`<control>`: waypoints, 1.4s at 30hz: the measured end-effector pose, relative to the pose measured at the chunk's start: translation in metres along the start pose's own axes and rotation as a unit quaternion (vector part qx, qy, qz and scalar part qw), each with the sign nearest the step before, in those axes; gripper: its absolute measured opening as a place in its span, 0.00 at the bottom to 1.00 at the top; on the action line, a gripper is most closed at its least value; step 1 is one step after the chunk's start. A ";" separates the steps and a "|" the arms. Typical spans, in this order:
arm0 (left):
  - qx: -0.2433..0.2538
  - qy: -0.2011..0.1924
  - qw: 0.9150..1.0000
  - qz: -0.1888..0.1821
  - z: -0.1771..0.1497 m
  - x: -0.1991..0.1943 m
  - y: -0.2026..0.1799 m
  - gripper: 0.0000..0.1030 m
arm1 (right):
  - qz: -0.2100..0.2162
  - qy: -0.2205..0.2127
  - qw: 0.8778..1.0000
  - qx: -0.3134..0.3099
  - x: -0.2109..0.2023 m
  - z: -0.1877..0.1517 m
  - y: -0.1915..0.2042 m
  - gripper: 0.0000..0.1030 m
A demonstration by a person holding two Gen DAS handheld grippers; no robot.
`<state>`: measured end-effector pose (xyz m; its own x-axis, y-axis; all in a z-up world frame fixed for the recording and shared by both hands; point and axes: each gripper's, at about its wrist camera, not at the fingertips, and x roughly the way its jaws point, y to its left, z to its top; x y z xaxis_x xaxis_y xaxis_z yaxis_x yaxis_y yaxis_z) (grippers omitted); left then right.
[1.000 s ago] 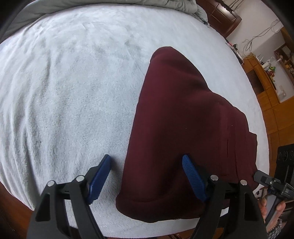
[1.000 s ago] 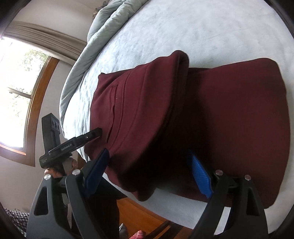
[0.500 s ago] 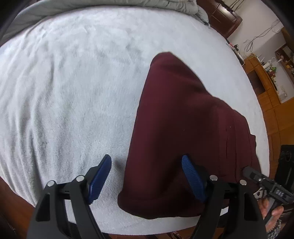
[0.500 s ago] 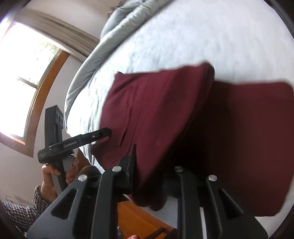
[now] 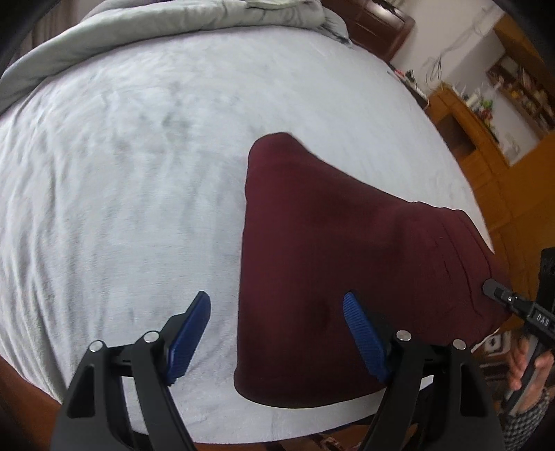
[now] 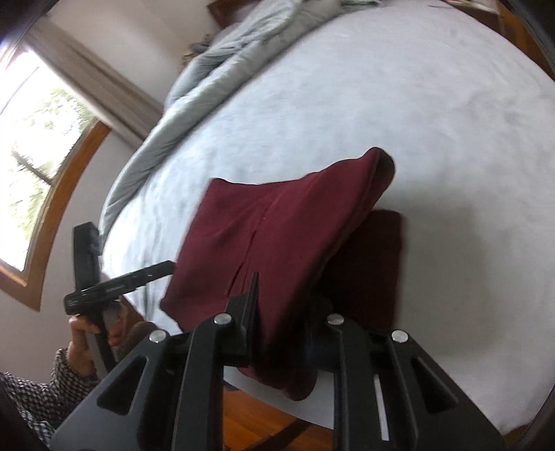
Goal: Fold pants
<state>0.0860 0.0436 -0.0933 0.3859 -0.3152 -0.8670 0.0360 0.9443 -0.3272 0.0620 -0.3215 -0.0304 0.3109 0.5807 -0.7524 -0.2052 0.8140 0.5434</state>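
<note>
Folded maroon pants (image 5: 329, 243) lie on the pale bed cover (image 5: 121, 190), near its front edge. My left gripper (image 5: 277, 326) hovers open above them, and the pants' left edge runs between its blue pads (image 5: 190, 329) without touching them. In the right wrist view the pants (image 6: 277, 236) have their near end raised off the bed. My right gripper (image 6: 284, 322) is shut on that thick folded edge, and a lower layer (image 6: 374, 270) still rests flat. The left gripper (image 6: 121, 281) shows to the left of the pants, and the right gripper (image 5: 506, 301) shows at the pants' right corner.
A rumpled grey duvet (image 5: 173, 20) is piled at the far side of the bed. Wooden cabinets and shelves (image 5: 468, 138) stand to the right, and wooden floor lies below the bed's front edge. A window (image 6: 31, 145) is to the left. A hand (image 6: 83, 333) holds the left gripper.
The right gripper went from open to shut on the pants' near edge and lifted that end. The left gripper stayed open and drew up and back a little.
</note>
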 end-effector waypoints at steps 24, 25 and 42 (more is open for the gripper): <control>-0.016 0.040 0.999 -0.016 -0.005 0.030 0.006 0.80 | -0.004 0.012 0.997 0.075 0.035 0.056 -0.068 0.50; -0.015 0.040 0.999 -0.016 -0.005 0.030 0.007 0.80 | -0.005 0.016 0.997 0.075 0.041 0.062 -0.073 0.32; -0.028 0.035 0.999 -0.003 -0.007 0.039 -0.004 0.85 | -0.060 0.054 0.996 0.045 0.076 0.084 -0.090 0.11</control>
<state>0.0940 0.0272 -0.1286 0.3208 -0.3286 -0.8883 -0.0134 0.9362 -0.3511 0.1819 -0.3520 -0.1048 0.2248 0.4823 -0.8466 -0.0868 0.8753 0.4756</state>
